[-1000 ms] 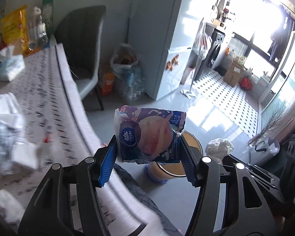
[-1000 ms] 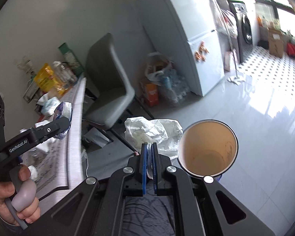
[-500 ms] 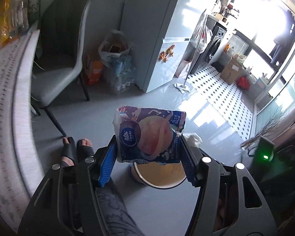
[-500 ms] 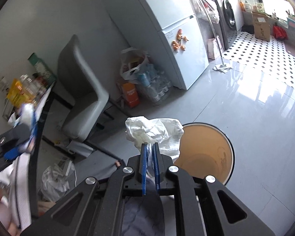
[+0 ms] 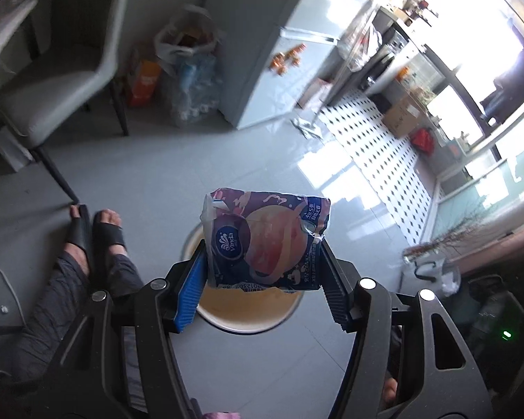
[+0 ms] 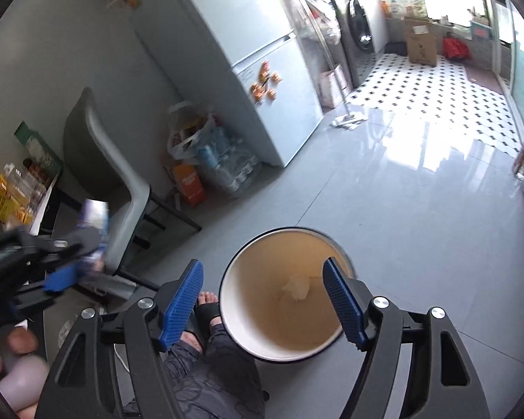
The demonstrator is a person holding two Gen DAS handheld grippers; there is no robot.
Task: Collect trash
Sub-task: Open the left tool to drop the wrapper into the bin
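While the pale grey tiled floor (image 6: 394, 209) fills most of both views, the tall white fridge (image 6: 248, 63) stands at the back with small orange magnets on its door; just beside its foot a white plastic bag (image 6: 188, 132), a pack of water bottles (image 6: 227, 167) and an orange carton (image 6: 188, 185) crowd together; to their left a grey chair (image 6: 122, 181) sits by the table edge; farther back a black-and-white tiled area (image 6: 429, 83) leads to a washing machine (image 6: 356, 28) and a cardboard box (image 6: 419, 42). Nearer, the round trash bin (image 6: 262, 345), cream inside with a dark rim, stands on the floor by the person's sandalled feet (image 5: 97, 230); a crumpled white tissue (image 6: 298, 288) lies at its bottom. The right gripper (image 6: 263, 303) hangs over the bin mouth with its blue pads spread wide and nothing between them. The left gripper (image 5: 262, 282) clamps a purple tissue packet (image 5: 265, 241), printed with a peach-coloured planet, by its lower edges; in the left wrist view the packet hides the bin's far rim; in the right wrist view that gripper appears blurred at the left edge, off to the side of the bin.
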